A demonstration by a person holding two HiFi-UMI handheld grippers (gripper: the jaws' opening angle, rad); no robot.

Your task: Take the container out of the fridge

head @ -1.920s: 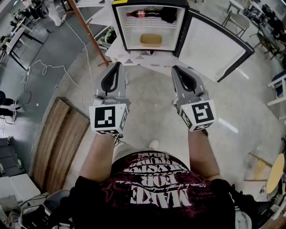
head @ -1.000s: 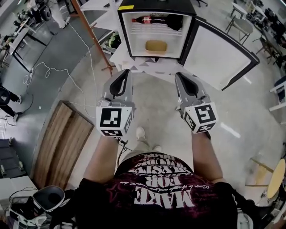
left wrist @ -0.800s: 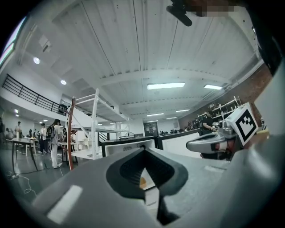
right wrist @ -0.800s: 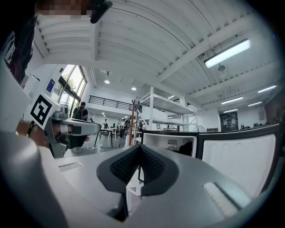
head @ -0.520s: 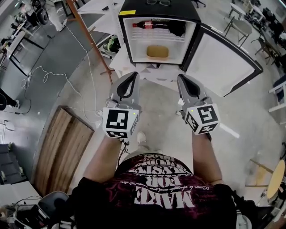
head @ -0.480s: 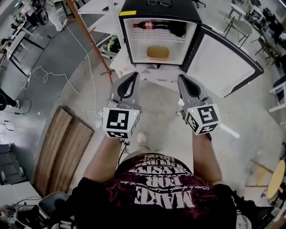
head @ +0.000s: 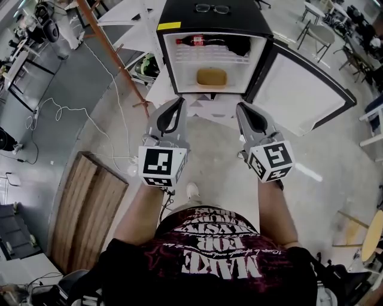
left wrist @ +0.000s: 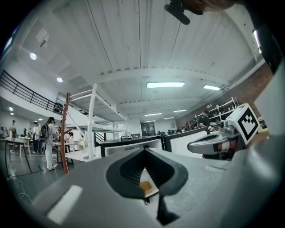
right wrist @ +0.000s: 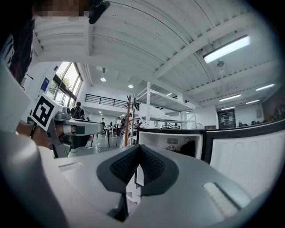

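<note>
My left gripper (head: 178,103) and right gripper (head: 242,107) are both clenched on nothing, just short of the open fridge (head: 179,15). The tan container (head: 212,77) sits on its floor, and 1 cola bottle (head: 194,40) lies on the shelf above.

Left gripper (head: 179,101) and right gripper (head: 241,107) level (jaws together); forearms outstretched.

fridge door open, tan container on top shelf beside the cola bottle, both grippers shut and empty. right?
Not quite. The head view shows the tan container on the lower level, below the wire shelf holding the cola bottle. Rest holds: door open, left gripper and right gripper shut, empty.
</note>
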